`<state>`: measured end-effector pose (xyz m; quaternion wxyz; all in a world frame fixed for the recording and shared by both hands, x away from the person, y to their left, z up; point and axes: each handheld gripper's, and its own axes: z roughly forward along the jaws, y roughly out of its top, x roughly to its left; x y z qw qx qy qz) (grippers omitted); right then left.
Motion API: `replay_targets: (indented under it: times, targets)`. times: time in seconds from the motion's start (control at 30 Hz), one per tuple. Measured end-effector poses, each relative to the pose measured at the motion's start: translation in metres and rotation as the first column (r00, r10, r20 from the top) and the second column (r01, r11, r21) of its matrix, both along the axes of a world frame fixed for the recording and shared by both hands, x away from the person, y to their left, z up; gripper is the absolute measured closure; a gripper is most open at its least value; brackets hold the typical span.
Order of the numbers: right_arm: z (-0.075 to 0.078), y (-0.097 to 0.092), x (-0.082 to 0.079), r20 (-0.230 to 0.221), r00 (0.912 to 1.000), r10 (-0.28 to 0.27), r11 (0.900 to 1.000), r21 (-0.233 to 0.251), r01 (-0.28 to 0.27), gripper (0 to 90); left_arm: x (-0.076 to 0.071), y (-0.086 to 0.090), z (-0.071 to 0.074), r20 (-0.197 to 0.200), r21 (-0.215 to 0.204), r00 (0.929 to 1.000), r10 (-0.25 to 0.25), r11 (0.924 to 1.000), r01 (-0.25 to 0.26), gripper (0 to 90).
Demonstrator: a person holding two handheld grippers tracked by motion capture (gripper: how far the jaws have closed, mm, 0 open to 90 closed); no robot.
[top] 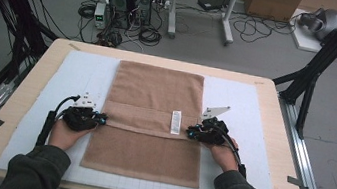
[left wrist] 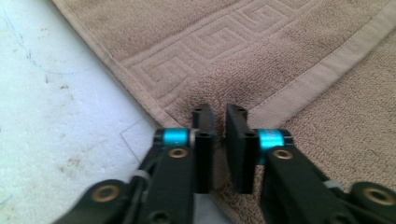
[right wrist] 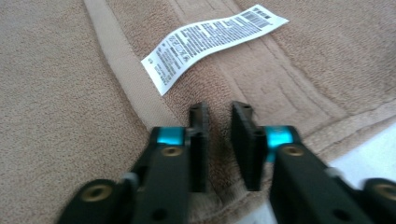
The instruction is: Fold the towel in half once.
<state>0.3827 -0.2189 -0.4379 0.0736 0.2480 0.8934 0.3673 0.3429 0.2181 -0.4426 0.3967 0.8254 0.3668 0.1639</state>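
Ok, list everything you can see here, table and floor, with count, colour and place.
Beige terry towel: one, partly folded, middle of table.
White care label: one, on the towel's folded edge, right.
White foam mat: one, under the towel.
Light wooden table: one, centre.
Black computer towers: two, floor beyond the table, among cables.
Cardboard box: one, brown, floor far right.
Left tongs: black, shut on the towel's left edge.
Right tongs: black, shut on the towel's right edge.

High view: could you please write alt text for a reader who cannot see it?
A person's left gripper and right gripper pinch the two ends of a folded-over hem on a beige terry towel, which lies on a white foam mat on a light wooden table. A white care label lies near the right gripper.
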Motion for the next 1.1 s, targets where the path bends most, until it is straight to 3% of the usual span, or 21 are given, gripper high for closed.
replay_targets:
  times: [0.1,0.3,0.37,0.43,0.57,0.67,0.87,1.1]
  targets:
    - [0.004,0.002,-0.001,0.015,0.9998,0.011,0.9999,-0.012,-0.011,85.5,0.000,0.002,0.005,0.009,-0.003,1.0000,0.003,1.0000,-0.003,85.4]
    - [0.026,-0.005,-0.005,0.042,0.9990,0.017,0.9987,0.047,-0.019,86.2,-0.010,0.008,0.025,0.051,-0.070,0.9987,0.003,0.9976,0.000,85.3]
    - [0.036,-0.007,-0.009,0.053,0.9983,0.024,0.9977,0.062,-0.027,86.2,-0.016,0.008,0.032,0.072,-0.065,0.9974,-0.001,0.9979,0.005,85.3]
    - [0.047,-0.010,-0.015,0.060,0.9974,0.041,0.9952,0.087,-0.046,86.2,-0.024,0.009,0.038,0.090,-0.069,0.9959,-0.010,0.9975,0.016,85.3]
    - [0.061,-0.013,-0.039,0.082,0.9934,0.081,0.9928,0.081,-0.087,85.9,-0.047,0.010,0.045,0.110,-0.069,0.9931,-0.041,0.9964,0.049,85.4]
    - [0.058,-0.018,-0.062,0.086,0.9900,0.111,0.9895,0.083,-0.118,85.8,-0.067,0.011,0.044,0.111,-0.080,0.9920,-0.059,0.9945,0.068,85.4]
    - [0.044,-0.020,-0.099,0.078,0.9834,0.163,0.9797,0.104,-0.171,86.0,-0.102,0.011,0.033,0.125,-0.059,0.9904,-0.060,0.9960,0.068,85.4]
    - [0.031,-0.022,-0.115,0.077,0.9799,0.184,0.9735,0.124,-0.192,86.1,-0.125,0.009,0.020,0.121,-0.035,0.9898,-0.074,0.9963,0.079,85.4]
